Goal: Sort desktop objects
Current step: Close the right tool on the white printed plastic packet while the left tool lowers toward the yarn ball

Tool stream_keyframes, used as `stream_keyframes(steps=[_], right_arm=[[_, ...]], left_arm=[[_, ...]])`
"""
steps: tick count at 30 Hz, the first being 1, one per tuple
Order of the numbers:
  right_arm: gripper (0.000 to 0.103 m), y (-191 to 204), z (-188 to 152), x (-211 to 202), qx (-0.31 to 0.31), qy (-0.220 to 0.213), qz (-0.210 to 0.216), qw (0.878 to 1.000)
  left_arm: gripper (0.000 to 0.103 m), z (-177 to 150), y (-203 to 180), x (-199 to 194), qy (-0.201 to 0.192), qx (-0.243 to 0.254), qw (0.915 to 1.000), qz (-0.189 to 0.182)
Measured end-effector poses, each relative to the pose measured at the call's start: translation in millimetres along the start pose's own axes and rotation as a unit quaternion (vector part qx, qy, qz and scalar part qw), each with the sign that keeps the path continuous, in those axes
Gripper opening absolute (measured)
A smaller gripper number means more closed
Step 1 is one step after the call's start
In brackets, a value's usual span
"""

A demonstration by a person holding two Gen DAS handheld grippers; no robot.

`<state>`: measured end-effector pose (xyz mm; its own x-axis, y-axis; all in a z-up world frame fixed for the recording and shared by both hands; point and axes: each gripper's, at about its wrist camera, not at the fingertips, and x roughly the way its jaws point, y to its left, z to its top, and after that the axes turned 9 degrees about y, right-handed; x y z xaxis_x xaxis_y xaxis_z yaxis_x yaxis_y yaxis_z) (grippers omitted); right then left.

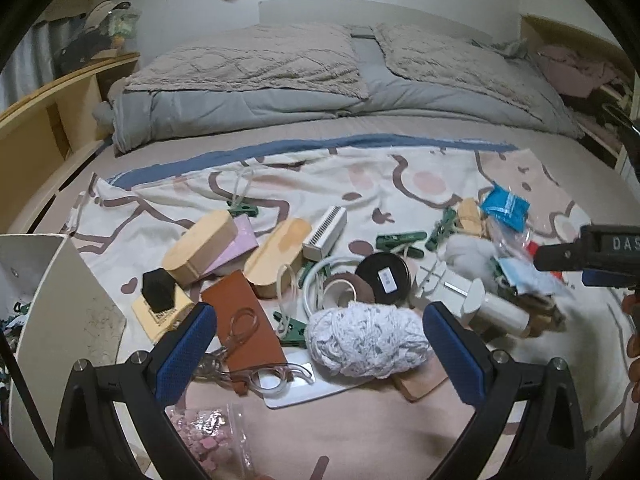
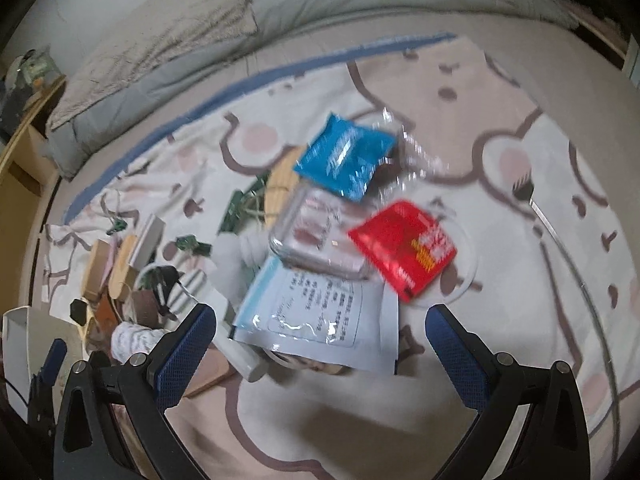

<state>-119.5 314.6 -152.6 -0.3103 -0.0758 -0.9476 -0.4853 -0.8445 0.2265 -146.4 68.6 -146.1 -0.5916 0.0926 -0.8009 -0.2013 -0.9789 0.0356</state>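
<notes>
both wide-open, empty grippers, left (image 1: 320,340) and right (image 2: 320,340), are hovering over the cartoon-printed blanket (image 1: 400,168), its clutter looking barely sorted.

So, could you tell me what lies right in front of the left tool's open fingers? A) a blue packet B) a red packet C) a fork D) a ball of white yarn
D: in the left wrist view the yarn sits between and just beyond the open left tool, resting on a white card beside the brown wallet.
</notes>
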Motion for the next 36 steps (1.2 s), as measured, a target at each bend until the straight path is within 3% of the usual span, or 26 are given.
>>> stream_keyframes(steps=[4, 18, 26, 36], right_arm=[[0.103, -2.9, 1.4, 10.7, 0.015, 0.017, 0.004, 1.0], [0.103, 10.5, 6.0, 28.5, 0.008, 0.038, -0.007, 0.999], [0.103, 6.4, 15.5, 38.0, 0.022, 0.049, -0.01, 0.998], [0.103, -5.8, 20.8, 48.7, 0.058, 0.074, 0.001, 0.996]], left_arm=[[0.103, -6.7, -6.0, 7.0, -0.003, 0.018, 0.9998, 0.009], [0.103, -13.3, -10.5, 31.7, 0.015, 0.001, 0.9989, -0.044], [0.103, -18.7, -24.0, 43.3, 0.032, 0.03, 0.9981, -0.043], [0.103, -18.4, -17.8, 55.5, 0.052, 0.006, 0.9972, -0.054]])
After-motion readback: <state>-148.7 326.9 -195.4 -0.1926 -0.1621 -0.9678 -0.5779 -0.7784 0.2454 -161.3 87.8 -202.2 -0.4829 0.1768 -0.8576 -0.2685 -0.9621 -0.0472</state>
